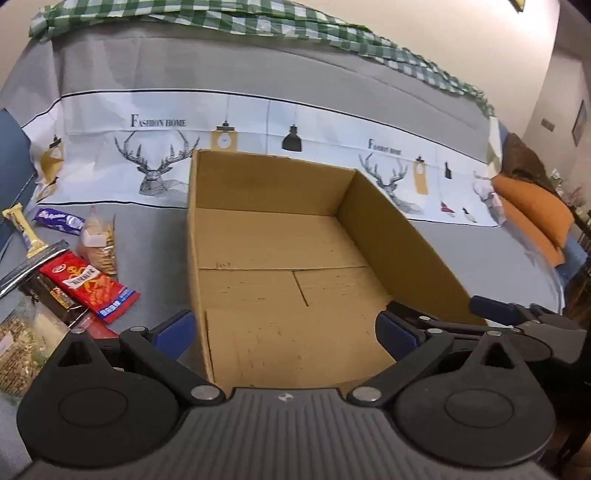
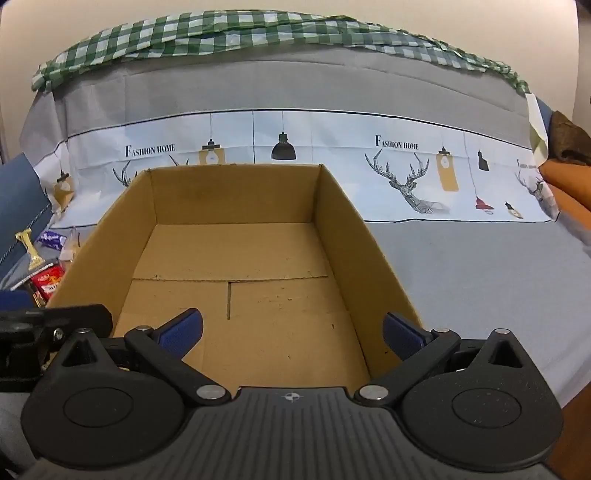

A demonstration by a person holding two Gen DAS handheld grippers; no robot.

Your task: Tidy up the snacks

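An open, empty cardboard box (image 1: 280, 258) stands on the grey sofa seat; it also fills the middle of the right wrist view (image 2: 236, 266). Snack packets lie left of it: a red packet (image 1: 90, 286), a clear cracker bag (image 1: 98, 242), a purple bar (image 1: 59, 220), a gold-wrapped bar (image 1: 24, 230) and a dark packet (image 1: 51, 295). My left gripper (image 1: 286, 326) is open and empty over the box's near left edge. My right gripper (image 2: 293, 334) is open and empty over the box's near edge; it also shows in the left wrist view (image 1: 517, 314).
The sofa back carries a grey and white printed cover (image 1: 258, 122) with a green checked cloth (image 1: 221, 18) on top. Orange cushions (image 1: 535, 218) lie at the right. A bag of nuts (image 1: 18, 343) sits at the near left. Bare grey seat (image 2: 480, 266) lies right of the box.
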